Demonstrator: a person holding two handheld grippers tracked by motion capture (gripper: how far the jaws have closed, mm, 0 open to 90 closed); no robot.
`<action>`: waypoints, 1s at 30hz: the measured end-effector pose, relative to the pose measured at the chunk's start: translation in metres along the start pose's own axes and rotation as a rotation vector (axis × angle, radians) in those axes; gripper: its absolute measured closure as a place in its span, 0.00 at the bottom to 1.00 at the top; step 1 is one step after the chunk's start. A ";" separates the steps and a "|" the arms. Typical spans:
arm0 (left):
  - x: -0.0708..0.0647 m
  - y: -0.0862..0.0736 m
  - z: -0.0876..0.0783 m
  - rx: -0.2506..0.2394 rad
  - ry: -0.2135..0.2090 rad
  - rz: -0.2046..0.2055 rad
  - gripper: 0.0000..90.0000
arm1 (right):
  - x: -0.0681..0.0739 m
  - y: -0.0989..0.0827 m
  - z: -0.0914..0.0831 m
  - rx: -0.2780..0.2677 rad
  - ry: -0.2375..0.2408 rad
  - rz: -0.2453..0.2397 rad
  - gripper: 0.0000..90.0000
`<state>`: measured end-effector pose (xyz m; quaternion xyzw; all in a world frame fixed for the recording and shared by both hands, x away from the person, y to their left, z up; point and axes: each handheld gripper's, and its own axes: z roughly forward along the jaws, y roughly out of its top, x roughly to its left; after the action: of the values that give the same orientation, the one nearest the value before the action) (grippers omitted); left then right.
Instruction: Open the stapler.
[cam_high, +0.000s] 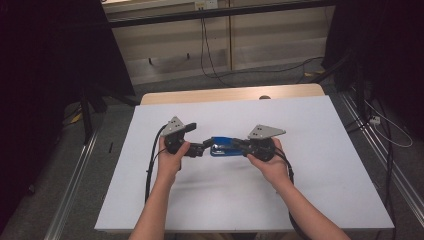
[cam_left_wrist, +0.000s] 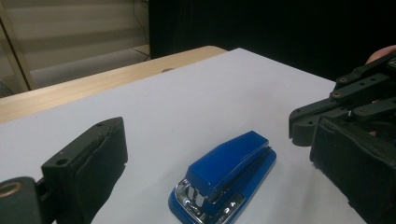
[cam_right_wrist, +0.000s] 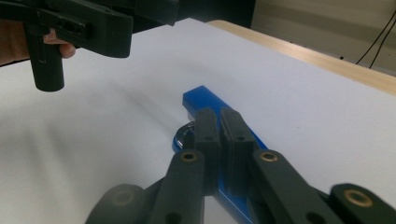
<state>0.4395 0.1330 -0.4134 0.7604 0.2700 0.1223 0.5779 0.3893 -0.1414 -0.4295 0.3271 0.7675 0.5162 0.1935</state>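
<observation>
A blue stapler (cam_high: 222, 146) with a chrome front lies flat on the white table top (cam_high: 310, 175), between my two grippers. My left gripper (cam_high: 203, 148) comes at it from the left and stands open. In the left gripper view its wide-spread jaws flank the stapler (cam_left_wrist: 225, 175) without touching it. My right gripper (cam_high: 236, 145) reaches in from the right and is shut. In the right gripper view its fingertips (cam_right_wrist: 219, 116) meet pad to pad just over the stapler's top (cam_right_wrist: 201, 99), with nothing between them. Whether they touch the stapler I cannot tell.
The white sheet covers a wooden table whose bare strip (cam_high: 225, 94) runs along the far edge. Beyond it, cables (cam_high: 210, 65) trail over the floor. Dark curtains stand at both sides, and metal rails run along the floor beside the table.
</observation>
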 end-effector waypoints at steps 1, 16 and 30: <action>0.001 0.000 0.000 0.004 0.005 0.006 0.04 | 0.000 0.000 0.001 0.008 -0.001 -0.003 1.00; 0.006 -0.002 -0.003 0.027 0.017 0.013 0.04 | 0.002 -0.003 0.033 0.109 0.025 -0.065 1.00; 0.009 -0.005 -0.002 0.050 0.025 0.016 0.04 | 0.002 -0.008 0.047 0.160 0.031 -0.098 1.00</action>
<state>0.4447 0.1400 -0.4184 0.7751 0.2742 0.1295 0.5542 0.4157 -0.1104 -0.4550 0.2957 0.8243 0.4482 0.1797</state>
